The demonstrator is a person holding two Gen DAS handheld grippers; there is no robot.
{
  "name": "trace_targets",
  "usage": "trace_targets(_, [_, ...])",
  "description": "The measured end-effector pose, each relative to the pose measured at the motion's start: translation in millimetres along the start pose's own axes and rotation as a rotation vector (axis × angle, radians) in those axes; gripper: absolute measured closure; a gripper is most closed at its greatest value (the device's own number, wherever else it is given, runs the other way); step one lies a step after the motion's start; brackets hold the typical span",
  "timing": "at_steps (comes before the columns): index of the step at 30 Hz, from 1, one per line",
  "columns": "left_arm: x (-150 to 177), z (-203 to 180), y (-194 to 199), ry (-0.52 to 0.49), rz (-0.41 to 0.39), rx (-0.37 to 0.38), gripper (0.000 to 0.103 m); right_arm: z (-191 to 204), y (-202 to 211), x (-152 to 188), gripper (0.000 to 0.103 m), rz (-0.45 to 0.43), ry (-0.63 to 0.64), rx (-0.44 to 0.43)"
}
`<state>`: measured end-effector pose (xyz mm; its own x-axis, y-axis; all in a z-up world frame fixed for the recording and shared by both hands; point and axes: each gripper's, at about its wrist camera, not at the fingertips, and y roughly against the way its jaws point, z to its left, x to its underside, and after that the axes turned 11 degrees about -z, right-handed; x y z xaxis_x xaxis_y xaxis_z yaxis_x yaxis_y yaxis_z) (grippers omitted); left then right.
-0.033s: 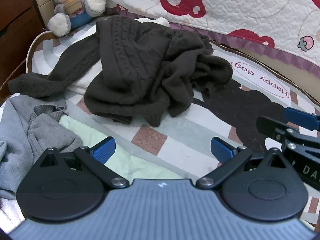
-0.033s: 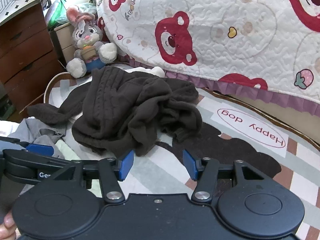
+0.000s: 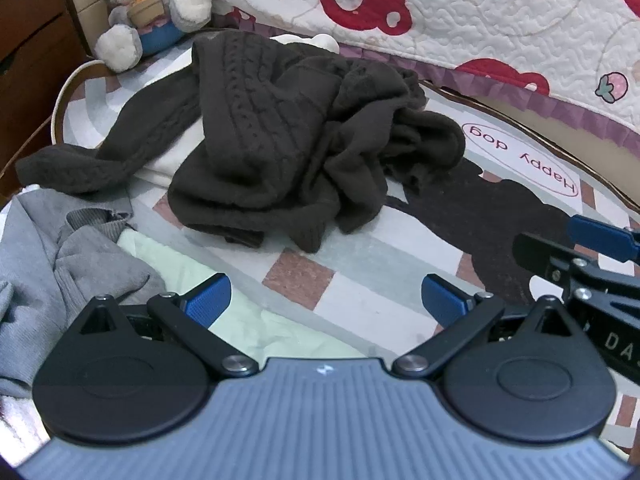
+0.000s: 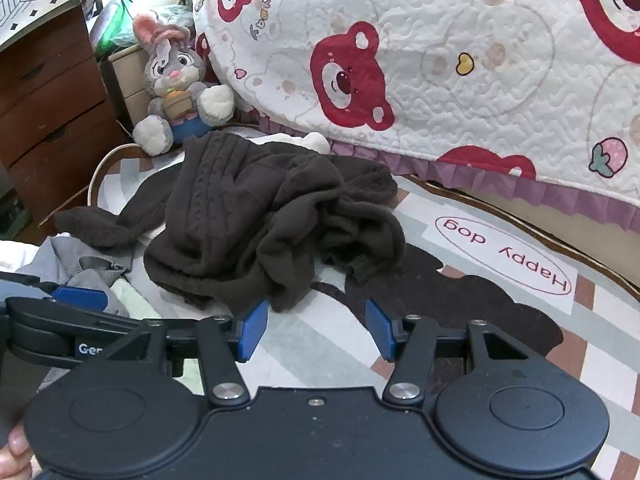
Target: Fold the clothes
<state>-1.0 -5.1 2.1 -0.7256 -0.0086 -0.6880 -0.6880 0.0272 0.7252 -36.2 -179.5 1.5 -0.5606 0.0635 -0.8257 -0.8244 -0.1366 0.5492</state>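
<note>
The dark brown cable-knit sweater (image 3: pixel 288 140) lies crumpled mid-frame on my rug (image 3: pixel 360 276), so folding is left. Grey garment (image 3: pixel 60 256), perhaps a sweater, bunches lower left. My left gripper (image 3: pixel 326 300) and right gripper (image 4: pixel 316 330) gape empty.

Open rug (image 3: pixel 360 280) straight ahead of both grippers, nothing on it until the crumpled dark sweater (image 3: pixel 280 140). Left side's crowded by grey clothes (image 3: pixel 52 252); the bed quilt (image 4: pixel 480 80) and plush bunny (image 4: pixel 172 92) wall off the back.
</note>
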Motion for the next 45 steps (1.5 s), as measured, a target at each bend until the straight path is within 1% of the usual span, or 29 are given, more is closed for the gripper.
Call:
trace_targets(9, [-6.1,-45.6,18.1,0.036,-0.014,0.02,0.002,2.7,1.1,5.3,0.043,-0.011,0.015,0.008])
trace_targets(14, [-9.0,-68.7,27.4,0.056,-0.023,0.032,0.003,1.3,1.5,2.2,0.043,0.002,0.017,0.011])
trace_targets(24, [-7.3,-67.2,28.5,0.082,-0.023,0.04,0.002,-1.8,2.0,4.8,0.042,0.001,-0.004,0.015])
trace_targets(38, [-5.4,-66.2,29.7,0.106,-0.018,0.046,0.002,-1.0,2.4,6.1,0.041,0.005,-0.001,0.019])
trace_targets(45, [-5.1,-64.6,27.9,0.129,-0.01,0.031,0.001,-0.6,5.5,4.6,0.041,0.01,-0.016,0.007])
